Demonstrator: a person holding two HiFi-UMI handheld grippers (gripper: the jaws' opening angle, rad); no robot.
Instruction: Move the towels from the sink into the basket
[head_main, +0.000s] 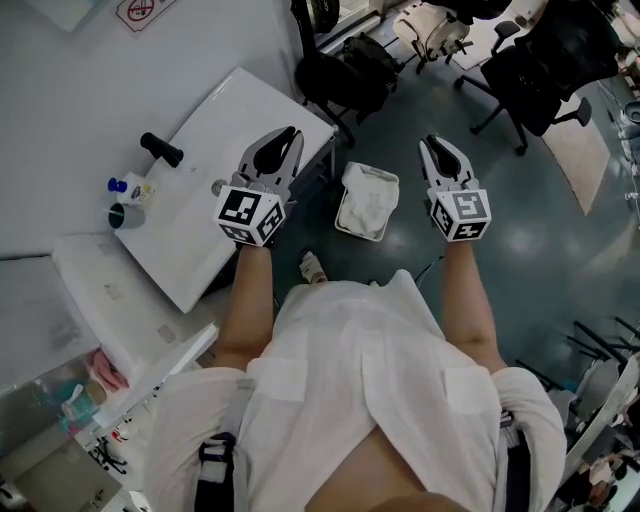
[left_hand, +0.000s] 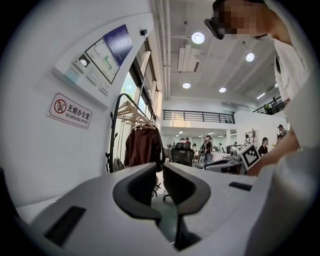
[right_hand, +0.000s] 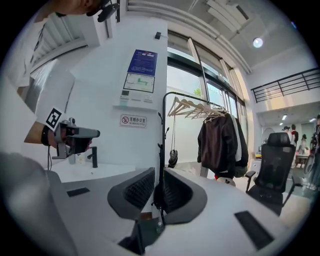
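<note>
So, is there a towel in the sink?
No, the sink is bare, and the white towels lie in the basket.

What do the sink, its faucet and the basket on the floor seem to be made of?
Sink: probably glazed ceramic or a similar cast material; it looks white and smooth with a soft sheen.
Faucet: likely metal with a matte black finish; no shine shows.
Basket: apparently white plastic with a thin rim, but too small to be sure.
</note>
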